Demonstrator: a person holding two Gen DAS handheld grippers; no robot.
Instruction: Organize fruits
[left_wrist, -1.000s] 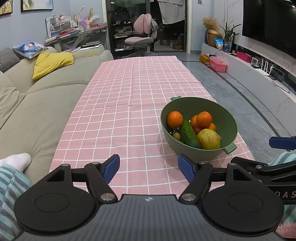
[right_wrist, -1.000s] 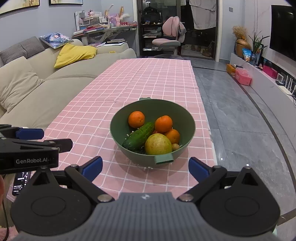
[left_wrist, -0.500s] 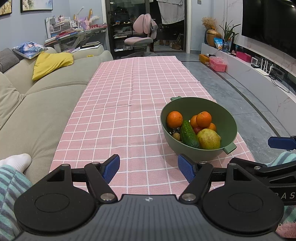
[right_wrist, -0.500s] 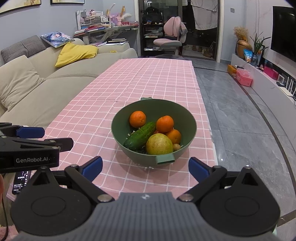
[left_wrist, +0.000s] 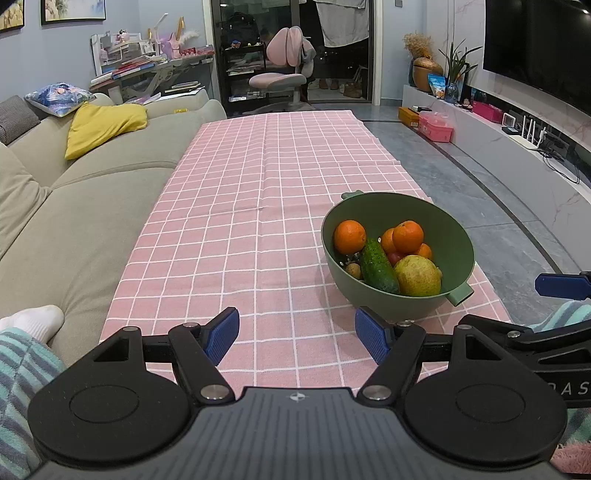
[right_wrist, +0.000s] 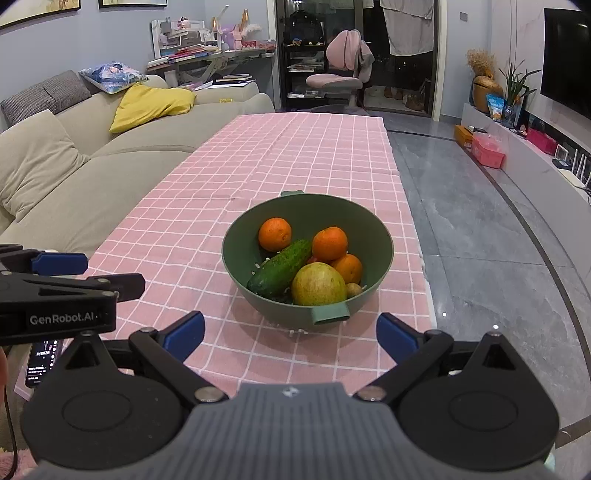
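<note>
A green bowl (left_wrist: 454, 236) (right_wrist: 373, 240) stands on the pink checked tablecloth (left_wrist: 258, 206) (right_wrist: 295, 155) near its right edge. It holds several oranges (left_wrist: 349, 237) (right_wrist: 274, 234), a cucumber (left_wrist: 378, 266) (right_wrist: 280, 267), a yellow-green pear-like fruit (left_wrist: 417, 276) (right_wrist: 318, 285) and a small brown fruit (left_wrist: 354, 270) (right_wrist: 353, 288). My left gripper (left_wrist: 297, 336) is open and empty, low over the cloth to the left of the bowl. My right gripper (right_wrist: 290, 334) is open and empty just in front of the bowl.
A beige sofa (left_wrist: 74, 206) (right_wrist: 92, 173) with a yellow cushion (left_wrist: 103, 125) runs along the table's left side. Grey floor (right_wrist: 480, 221) lies to the right, with a TV shelf (left_wrist: 517, 140). A phone (right_wrist: 40, 360) lies at the near left.
The right gripper has drifted slightly so the bowl sits a touch further right in its view. The left gripper has hardly moved. Both stay open.
</note>
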